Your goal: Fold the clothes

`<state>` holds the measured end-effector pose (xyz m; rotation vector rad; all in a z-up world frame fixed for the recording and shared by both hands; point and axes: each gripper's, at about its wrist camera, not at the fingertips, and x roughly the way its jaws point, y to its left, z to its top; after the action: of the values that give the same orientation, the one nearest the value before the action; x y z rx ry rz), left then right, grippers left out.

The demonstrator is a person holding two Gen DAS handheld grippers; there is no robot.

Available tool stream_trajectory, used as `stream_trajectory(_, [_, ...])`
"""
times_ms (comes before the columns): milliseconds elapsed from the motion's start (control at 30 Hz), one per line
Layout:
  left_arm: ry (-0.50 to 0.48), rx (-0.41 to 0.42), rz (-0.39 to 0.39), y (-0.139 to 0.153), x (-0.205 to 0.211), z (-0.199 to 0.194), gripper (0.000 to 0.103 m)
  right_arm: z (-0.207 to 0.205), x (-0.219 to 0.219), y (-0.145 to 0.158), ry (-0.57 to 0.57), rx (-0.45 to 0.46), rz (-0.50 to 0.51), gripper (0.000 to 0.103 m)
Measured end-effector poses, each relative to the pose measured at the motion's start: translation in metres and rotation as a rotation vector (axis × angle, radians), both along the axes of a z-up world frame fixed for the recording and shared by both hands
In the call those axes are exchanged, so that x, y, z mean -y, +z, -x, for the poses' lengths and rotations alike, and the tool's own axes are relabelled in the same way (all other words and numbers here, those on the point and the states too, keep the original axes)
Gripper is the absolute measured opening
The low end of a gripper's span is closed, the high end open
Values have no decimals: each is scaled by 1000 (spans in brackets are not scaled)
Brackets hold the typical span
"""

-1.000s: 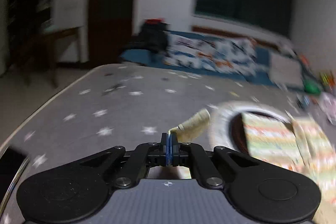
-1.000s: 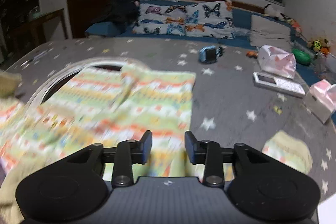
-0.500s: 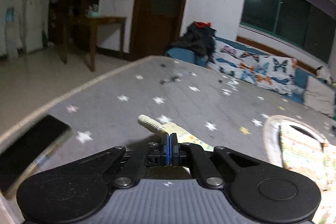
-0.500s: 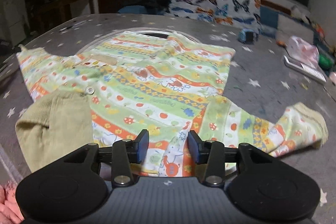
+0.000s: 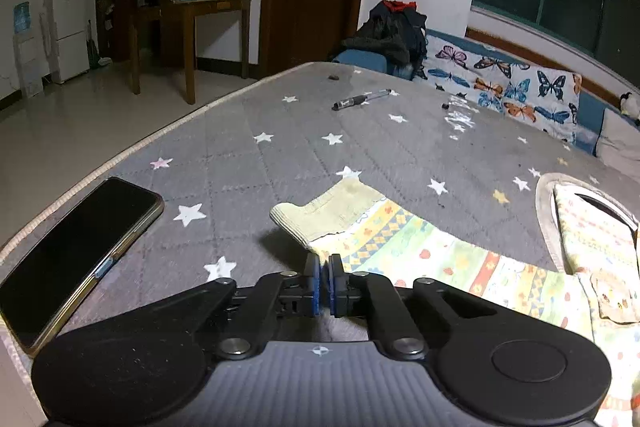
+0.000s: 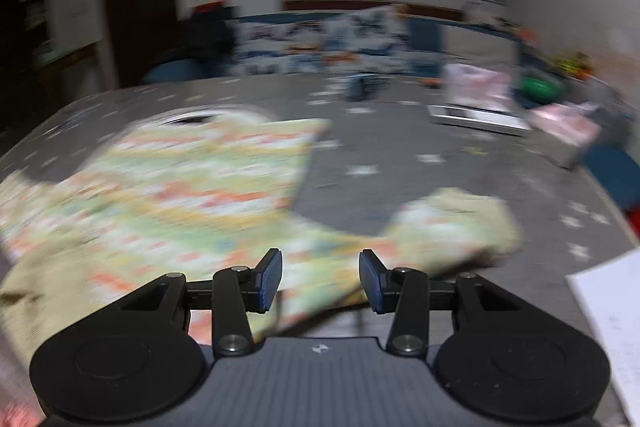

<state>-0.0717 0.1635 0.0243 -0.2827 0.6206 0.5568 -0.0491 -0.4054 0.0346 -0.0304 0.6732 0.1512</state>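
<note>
- Lying spread on the grey star-patterned mattress (image 5: 360, 131), the patterned shirt (image 6: 192, 187) has one sleeve (image 5: 420, 251) stretched toward your left gripper (image 5: 324, 267).
- Your left gripper's blue pads stand almost together with a thin slit between them; the sleeve's edge lies just ahead of the tips, and whether any cloth is caught in the slit cannot be told.
- That sleeve ends in a pale ribbed cuff (image 5: 324, 211), lying flat on the mattress beyond your left fingertips.
- Your right gripper (image 6: 320, 279) has its jaws wide apart, with nothing between them; it hangs over the shirt's lower edge.
- From the right wrist view, heavily blurred, the other sleeve (image 6: 452, 227) reaches out to the right.
- Beside your left gripper a dark phone (image 5: 76, 247) rests at the mattress edge, well apart from the cuff.
- Farther off lie a pen (image 5: 362, 99) and butterfly-print cushions (image 5: 508, 87).
- On your right side a sheet of white paper (image 6: 612, 315) sits at the mattress corner.
</note>
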Motion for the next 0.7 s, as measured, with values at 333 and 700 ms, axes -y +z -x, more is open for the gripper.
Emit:
stream_trajectory(333, [-72,42,15,25,26,3,25,-83,33,-14,-134,-53,8,41])
stream_trajectory(700, [-402,59,32,33,113,-30,35,-37,35,-17,-197,17,94,4])
